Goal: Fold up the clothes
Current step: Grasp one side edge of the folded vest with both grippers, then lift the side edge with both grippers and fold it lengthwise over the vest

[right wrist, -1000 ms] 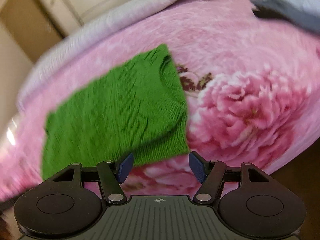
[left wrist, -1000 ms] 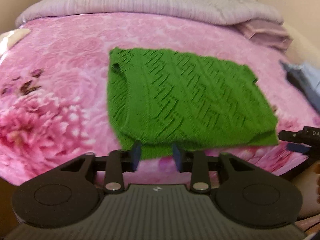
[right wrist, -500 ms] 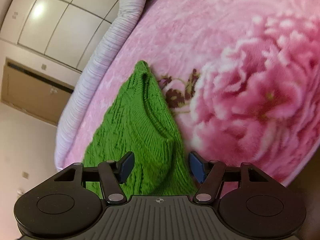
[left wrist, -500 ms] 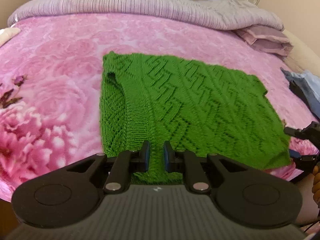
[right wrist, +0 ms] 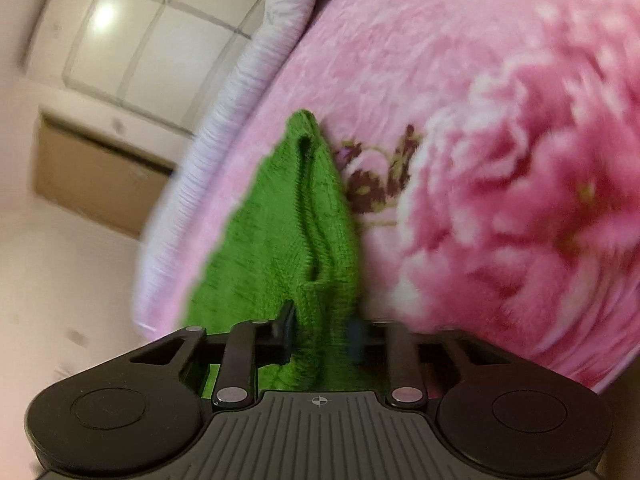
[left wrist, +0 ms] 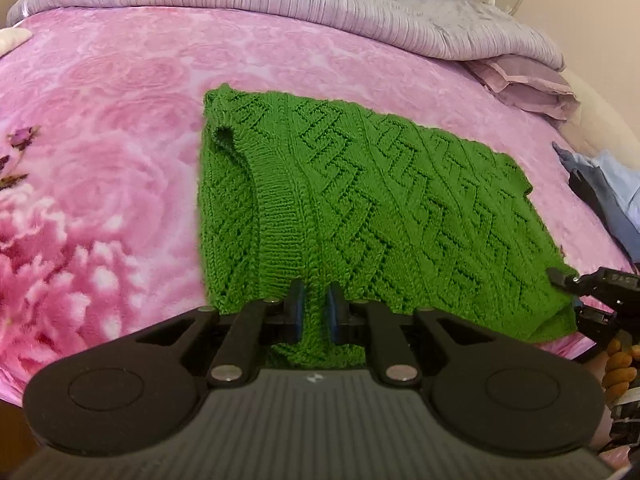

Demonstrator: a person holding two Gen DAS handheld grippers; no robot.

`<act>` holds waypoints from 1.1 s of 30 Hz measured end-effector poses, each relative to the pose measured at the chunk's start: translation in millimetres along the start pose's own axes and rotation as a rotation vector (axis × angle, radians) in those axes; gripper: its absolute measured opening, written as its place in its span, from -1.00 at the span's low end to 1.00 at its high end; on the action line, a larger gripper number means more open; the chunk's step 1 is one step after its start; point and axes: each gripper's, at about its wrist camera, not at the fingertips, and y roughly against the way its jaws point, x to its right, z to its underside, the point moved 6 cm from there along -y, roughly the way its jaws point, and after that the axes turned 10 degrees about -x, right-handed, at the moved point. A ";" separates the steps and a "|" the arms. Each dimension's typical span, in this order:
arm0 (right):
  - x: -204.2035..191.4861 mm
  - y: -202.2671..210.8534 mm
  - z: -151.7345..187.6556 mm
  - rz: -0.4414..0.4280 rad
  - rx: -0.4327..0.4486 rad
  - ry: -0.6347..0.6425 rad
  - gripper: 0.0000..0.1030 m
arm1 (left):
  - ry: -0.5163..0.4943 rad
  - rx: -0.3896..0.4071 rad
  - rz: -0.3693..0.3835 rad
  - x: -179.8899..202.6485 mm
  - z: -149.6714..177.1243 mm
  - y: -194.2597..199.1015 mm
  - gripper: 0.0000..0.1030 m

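Observation:
A green knit sweater [left wrist: 360,208] lies folded flat on the pink flowered blanket [left wrist: 100,160]. My left gripper [left wrist: 314,312] is shut on the sweater's near edge, close to the ribbed collar. My right gripper [right wrist: 322,332] is shut on the sweater's [right wrist: 288,240] edge at another corner, with knit bunched between its pads; that view is tilted and blurred. The right gripper also shows in the left wrist view [left wrist: 576,292] at the sweater's near right corner.
A grey-lilac duvet [left wrist: 280,0] is rolled along the far side of the bed. Folded lilac cloth [left wrist: 528,88] and blue clothing [left wrist: 608,192] lie at the right. The bed's near edge is just under both grippers.
Both grippers moved in onto the sweater's near edge and closed on it. The right gripper was open half a second ago and tilted as it came in.

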 end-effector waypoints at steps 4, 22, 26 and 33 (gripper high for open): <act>-37.7 -6.8 -2.8 0.266 -0.058 0.152 -0.70 | 0.039 0.010 0.003 -8.7 -2.5 8.2 -0.80; -237.7 -125.5 199.6 0.388 -0.229 1.219 -0.45 | 0.257 0.052 -0.012 -112.2 27.5 55.1 -0.81; -247.9 -119.5 191.1 0.295 -0.195 1.183 -0.26 | 0.256 0.050 -0.003 -113.5 23.9 56.0 -0.81; -233.6 -100.6 77.3 0.362 -0.096 0.842 -0.10 | 0.207 0.037 0.102 -87.6 -18.5 43.0 -0.79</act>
